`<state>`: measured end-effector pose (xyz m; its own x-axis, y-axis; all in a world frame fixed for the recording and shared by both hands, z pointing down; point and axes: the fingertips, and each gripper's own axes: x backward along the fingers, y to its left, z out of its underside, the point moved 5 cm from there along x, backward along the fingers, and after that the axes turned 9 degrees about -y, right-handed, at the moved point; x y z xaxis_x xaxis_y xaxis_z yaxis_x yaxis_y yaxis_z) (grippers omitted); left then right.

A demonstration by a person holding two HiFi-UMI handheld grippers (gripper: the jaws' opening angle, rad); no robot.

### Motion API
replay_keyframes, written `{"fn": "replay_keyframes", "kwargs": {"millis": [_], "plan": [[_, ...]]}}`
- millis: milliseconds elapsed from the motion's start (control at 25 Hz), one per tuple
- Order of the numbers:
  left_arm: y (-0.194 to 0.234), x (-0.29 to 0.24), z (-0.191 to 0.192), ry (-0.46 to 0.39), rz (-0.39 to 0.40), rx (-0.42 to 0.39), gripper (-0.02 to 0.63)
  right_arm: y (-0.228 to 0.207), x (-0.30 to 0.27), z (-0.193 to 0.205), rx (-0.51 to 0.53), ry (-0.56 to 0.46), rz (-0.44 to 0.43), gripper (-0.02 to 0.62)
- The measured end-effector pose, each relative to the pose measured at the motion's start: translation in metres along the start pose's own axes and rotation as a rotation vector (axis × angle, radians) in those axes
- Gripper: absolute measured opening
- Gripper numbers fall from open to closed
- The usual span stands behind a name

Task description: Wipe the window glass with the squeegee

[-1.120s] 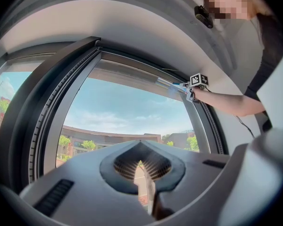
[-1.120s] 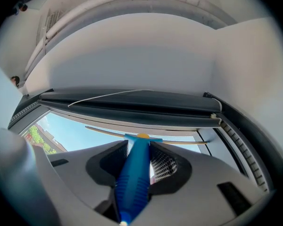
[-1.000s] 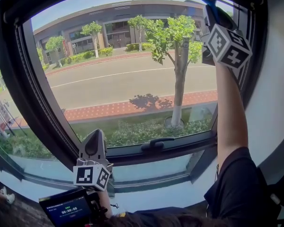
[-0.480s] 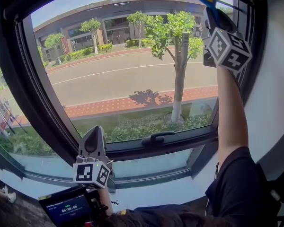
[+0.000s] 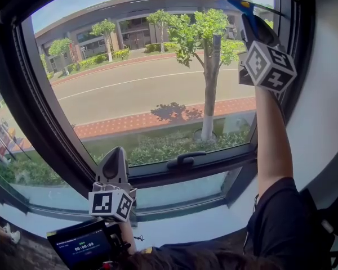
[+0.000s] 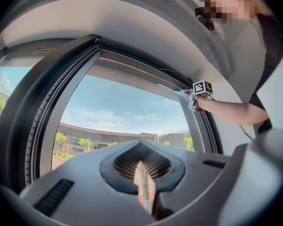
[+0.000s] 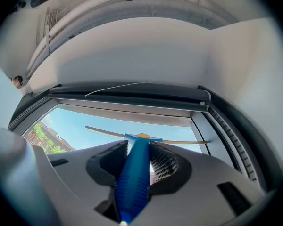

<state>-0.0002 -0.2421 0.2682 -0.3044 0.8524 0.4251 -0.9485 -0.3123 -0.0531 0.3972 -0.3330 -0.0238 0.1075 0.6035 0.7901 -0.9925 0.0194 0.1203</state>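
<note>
1. Head view: squeegee (image 5: 240, 5) sits at top right of the window glass (image 5: 158, 83), in my right tongs (image 5: 252, 27); I judge nearly the whole pane unwiped.
2. Left gripper view: left tongs (image 6: 144, 182) pressed together, holding nothing.
3. Right gripper view: tongs clamped on the blue handle; top frame (image 7: 132, 102) close above, free room lies downward.

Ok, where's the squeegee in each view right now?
Head view: the squeegee is at upper right, with its blade along the top of the glass, held by the right gripper.
Left gripper view: it is small and right of centre.
Right gripper view: it is at bottom centre, with the blue handle between the fingers.
Shared landmark: the window's right frame lies beside the blade's end.
</note>
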Motion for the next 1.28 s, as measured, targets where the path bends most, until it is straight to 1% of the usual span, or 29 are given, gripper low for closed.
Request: {"fn": "replay_keyframes", "kwargs": {"millis": [280,800,1280], "plan": [[-0.005,-0.001,0.002,0.005,0.027,0.000,0.002,0.002,0.016,0.011,-0.001,0.018,-0.001,0.141],[-0.007,-0.003,0.001,-0.002,0.037,0.004,0.002,0.003,0.036,0.028,-0.009,0.040,-0.006,0.141],[-0.010,-0.003,0.003,0.012,0.044,0.014,0.002,0.009,0.057,0.040,0.000,0.057,-0.012,0.141]]}}
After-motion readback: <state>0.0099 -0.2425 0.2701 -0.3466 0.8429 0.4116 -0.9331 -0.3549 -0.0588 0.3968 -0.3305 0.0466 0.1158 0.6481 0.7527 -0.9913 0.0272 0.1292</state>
